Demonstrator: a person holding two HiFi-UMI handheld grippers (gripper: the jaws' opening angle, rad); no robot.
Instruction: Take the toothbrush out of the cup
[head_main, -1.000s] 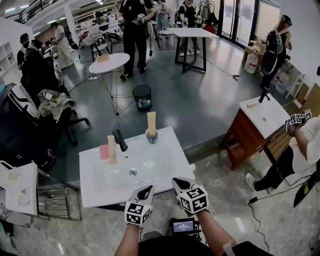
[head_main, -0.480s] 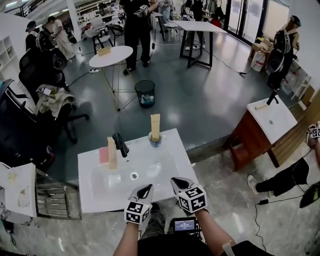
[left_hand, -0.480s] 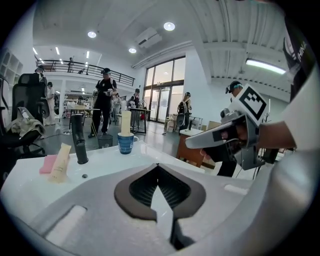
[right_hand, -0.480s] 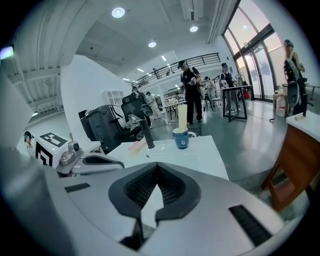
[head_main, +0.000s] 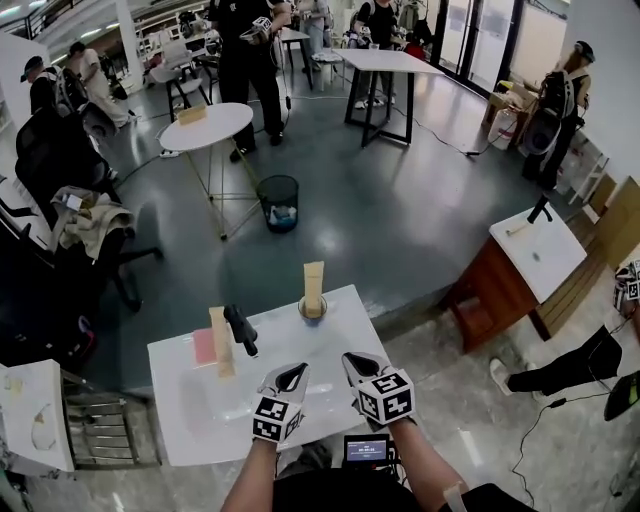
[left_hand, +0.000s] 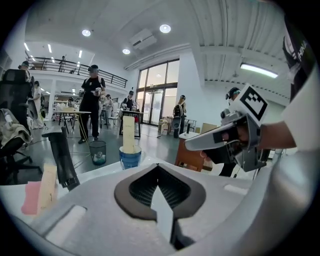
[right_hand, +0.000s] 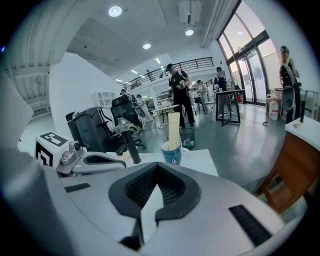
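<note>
I have both claws pressed together and empty: left gripper (head_main: 289, 377) and right gripper (head_main: 357, 364) sit side by side. Straight ahead, beyond both tips, the toothbrush (head_main: 314, 282) (a tall cream pack) stands upright in the blue cup (head_main: 313, 309), well apart from either.

Blue cup (right_hand: 173, 155), white sink (head_main: 180, 400), black faucet (head_main: 240, 330).

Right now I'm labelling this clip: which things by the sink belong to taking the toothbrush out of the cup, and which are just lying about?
For the job: blue cup, toothbrush standing in it, left gripper, right gripper (both shut, empty).
Lying about: black tap, beige box, pink block beside it, bin beyond.
</note>
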